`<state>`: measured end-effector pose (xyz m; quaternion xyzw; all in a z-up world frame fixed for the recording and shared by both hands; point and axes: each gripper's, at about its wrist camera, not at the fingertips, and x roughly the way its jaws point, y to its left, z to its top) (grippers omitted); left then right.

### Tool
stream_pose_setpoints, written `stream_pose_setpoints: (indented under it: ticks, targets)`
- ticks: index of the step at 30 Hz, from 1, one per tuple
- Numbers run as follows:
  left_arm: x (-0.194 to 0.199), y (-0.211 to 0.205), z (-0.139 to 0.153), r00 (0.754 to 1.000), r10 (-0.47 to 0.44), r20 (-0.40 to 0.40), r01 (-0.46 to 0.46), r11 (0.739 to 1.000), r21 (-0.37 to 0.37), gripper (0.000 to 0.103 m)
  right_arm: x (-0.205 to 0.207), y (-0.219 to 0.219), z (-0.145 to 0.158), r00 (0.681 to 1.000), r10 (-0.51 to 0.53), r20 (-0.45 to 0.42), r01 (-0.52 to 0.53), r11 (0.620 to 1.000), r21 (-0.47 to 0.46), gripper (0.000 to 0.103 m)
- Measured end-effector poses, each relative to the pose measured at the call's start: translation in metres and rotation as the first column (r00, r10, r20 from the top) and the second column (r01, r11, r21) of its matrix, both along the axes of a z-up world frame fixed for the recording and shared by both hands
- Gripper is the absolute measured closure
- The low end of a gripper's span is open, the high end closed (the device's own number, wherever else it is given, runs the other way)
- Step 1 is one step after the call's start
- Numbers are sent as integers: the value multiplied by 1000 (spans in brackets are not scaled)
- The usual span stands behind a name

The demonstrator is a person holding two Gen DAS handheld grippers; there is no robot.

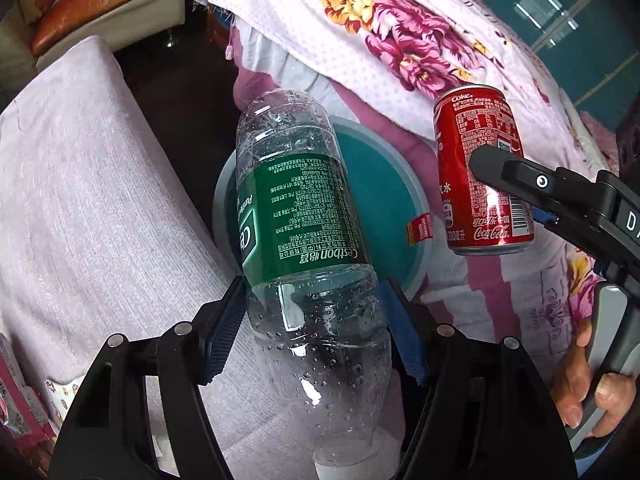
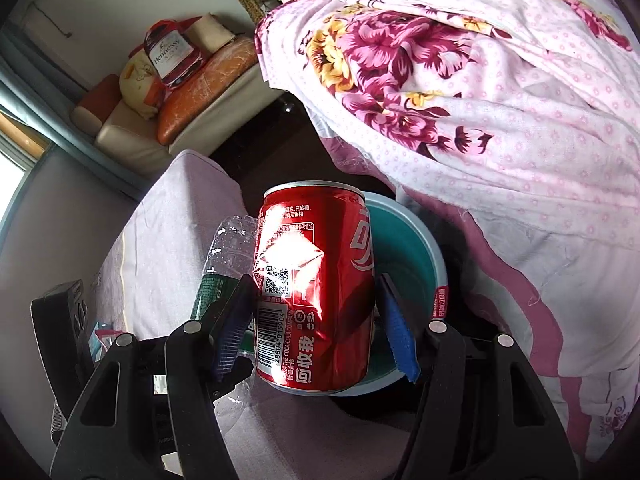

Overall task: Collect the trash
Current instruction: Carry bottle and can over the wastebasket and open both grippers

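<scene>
A pale lilac textured cover [image 1: 80, 200] fills the left of the left wrist view, with dark floor [image 1: 180, 92] behind it and a sofa [image 1: 120, 4] with orange cushions at upper left. A pink floral quilt [image 1: 400, 32] drapes across the upper right of both views. Between cover and quilt, at frame centre, sits one teal bin [image 1: 384, 184] with a grey rim.

The left gripper [image 1: 316, 320] points steeply down, its blue-padded jaws closed on one clear plastic bottle [image 1: 296, 208] with a green label, held cap toward the camera, its base over the bin. The right gripper [image 2: 316, 320] also tilts down and clamps one red cola can [image 2: 316, 280], dented, in front of the bin [image 2: 412, 248] at the centre of its view. In the left wrist view the can [image 1: 480, 168] appears at right, beside the bottle and apart from it, with a hand [image 1: 592, 392] on the grey handle at lower right. The bottle [image 2: 228, 248] shows partly behind the can's left edge.
</scene>
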<state>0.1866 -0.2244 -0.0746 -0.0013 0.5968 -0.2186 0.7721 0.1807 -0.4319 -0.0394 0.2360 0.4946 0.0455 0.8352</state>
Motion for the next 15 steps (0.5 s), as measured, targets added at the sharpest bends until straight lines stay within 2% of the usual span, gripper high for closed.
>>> stream_pose_setpoints:
  ticks: [13, 15]
  targets:
    - [14, -10, -21, 999, 5, -36, -4, 1000, 17, 33, 3, -8, -11, 999, -22, -27, 22, 1000, -17, 44]
    - [15, -9, -22, 999, 15, -50, -15, 1000, 7, 28, 3, -8, -11, 999, -22, -28, 21, 1000, -18, 44]
